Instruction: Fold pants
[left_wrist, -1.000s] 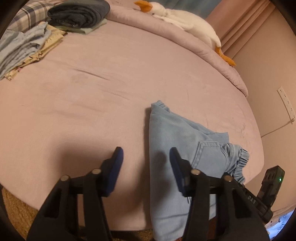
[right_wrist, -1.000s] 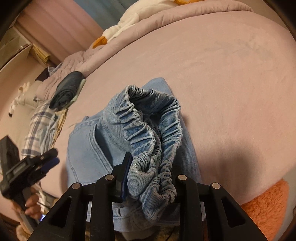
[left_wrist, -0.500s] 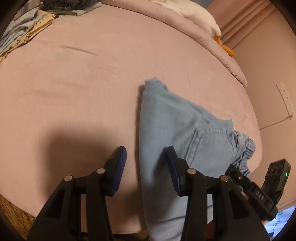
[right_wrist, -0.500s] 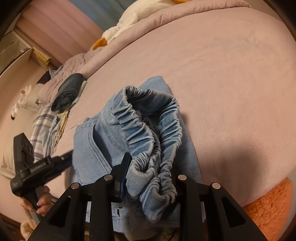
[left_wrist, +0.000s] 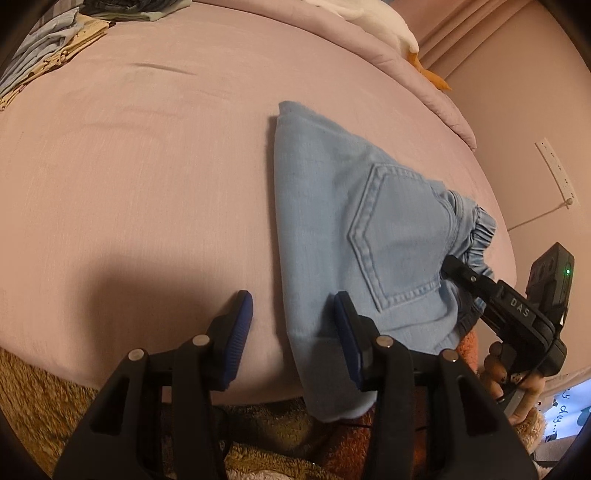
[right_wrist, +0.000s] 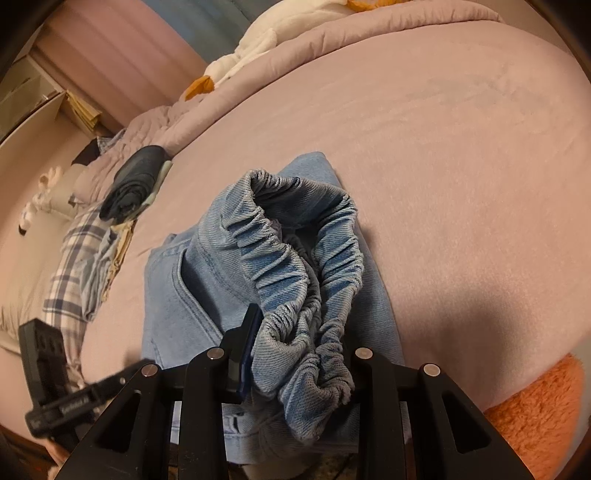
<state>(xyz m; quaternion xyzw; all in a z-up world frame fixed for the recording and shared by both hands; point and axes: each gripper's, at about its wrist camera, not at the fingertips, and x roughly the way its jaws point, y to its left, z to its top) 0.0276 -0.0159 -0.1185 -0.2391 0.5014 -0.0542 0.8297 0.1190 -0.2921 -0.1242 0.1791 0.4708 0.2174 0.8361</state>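
Light blue denim pants (left_wrist: 332, 229) lie on the pink bed, back pocket up, with one end hanging over the near edge. My left gripper (left_wrist: 293, 314) is open, its fingers straddling the pants' left folded edge just above the bed. My right gripper (right_wrist: 295, 339) is shut on the bunched elastic waistband (right_wrist: 295, 258) and holds it raised; its right fingertip is hidden by cloth. The right gripper also shows in the left wrist view (left_wrist: 458, 271) at the waistband. The left gripper shows blurred in the right wrist view (right_wrist: 122, 376).
The pink bed (left_wrist: 147, 166) stretches ahead. Stacked folded clothes (left_wrist: 48, 51) lie at the far left, with a dark rolled garment (right_wrist: 133, 184). A white plush goose (right_wrist: 255, 48) rests on the quilt at the back. An orange fuzzy rug (right_wrist: 532, 402) lies below the bed edge.
My left gripper has moved forward and right, so its open fingers now straddle the pants' left edge. The right gripper keeps its hold on the waistband.
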